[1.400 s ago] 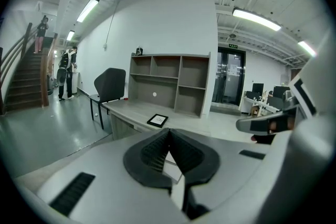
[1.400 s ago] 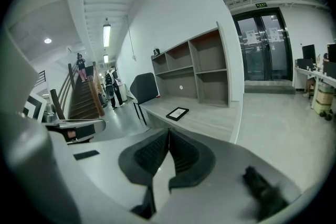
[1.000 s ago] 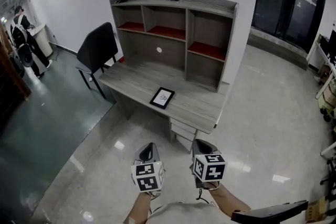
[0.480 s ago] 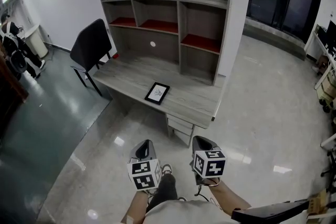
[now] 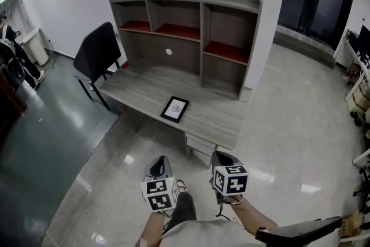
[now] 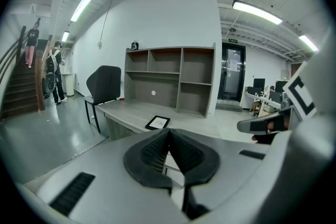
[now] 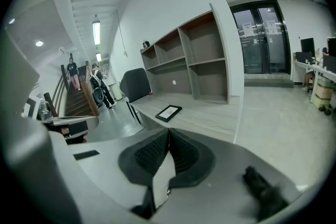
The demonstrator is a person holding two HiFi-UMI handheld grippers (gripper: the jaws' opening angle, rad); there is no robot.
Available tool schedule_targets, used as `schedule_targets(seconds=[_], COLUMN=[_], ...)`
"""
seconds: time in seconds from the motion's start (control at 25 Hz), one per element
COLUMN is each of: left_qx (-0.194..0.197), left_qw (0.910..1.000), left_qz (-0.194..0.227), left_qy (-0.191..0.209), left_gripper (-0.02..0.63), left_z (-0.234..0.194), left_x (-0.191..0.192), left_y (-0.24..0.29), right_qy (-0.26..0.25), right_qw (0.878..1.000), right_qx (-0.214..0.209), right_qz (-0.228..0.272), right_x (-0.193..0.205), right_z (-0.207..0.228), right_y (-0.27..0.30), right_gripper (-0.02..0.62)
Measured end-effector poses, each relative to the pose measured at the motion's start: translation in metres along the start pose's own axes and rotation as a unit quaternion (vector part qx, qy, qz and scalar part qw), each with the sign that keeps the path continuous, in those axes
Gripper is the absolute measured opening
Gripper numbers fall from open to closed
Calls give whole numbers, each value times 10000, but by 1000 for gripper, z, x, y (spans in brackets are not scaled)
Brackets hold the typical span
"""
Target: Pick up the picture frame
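1. Glossy floor lies under both claws, low by the body; the left claw and right claw each have their jaws pressed together on nothing
2. Ahead, well apart from both, stands the counter
3. On it the picture frame lies flat, its long axis pointing away from the person and closer to the left claw's line, so that side looks the likelier reach

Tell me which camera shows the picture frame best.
The head view: it looks down on the picture frame, lying flat on the desk, with its whole outline visible. Both gripper views show it smaller, at a low slanting angle.
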State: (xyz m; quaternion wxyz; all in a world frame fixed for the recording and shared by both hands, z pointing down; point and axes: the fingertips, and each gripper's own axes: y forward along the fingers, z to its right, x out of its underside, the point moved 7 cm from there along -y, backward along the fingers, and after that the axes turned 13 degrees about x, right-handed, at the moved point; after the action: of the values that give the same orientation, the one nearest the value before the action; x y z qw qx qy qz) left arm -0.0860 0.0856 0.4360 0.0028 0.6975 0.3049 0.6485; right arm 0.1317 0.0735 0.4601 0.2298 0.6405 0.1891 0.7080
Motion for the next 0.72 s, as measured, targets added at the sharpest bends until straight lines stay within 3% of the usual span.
schedule_targets(seconds=[0.4, 0.72], left_qx=[135, 420], left_qw=[9995, 9989], left_qz=[283, 152], left_qy=[-30, -116], left_gripper=[12, 12], left_z=[-64, -92], left_x=[-57, -82], left_y=[74, 131], right_qy=[-169, -243], right_qw=[9997, 9996], right_qx=[36, 151], right_qz=[170, 5], right_x=[-74, -108], right_z=[-28, -35], right_y=[79, 132], right_gripper=[32, 32])
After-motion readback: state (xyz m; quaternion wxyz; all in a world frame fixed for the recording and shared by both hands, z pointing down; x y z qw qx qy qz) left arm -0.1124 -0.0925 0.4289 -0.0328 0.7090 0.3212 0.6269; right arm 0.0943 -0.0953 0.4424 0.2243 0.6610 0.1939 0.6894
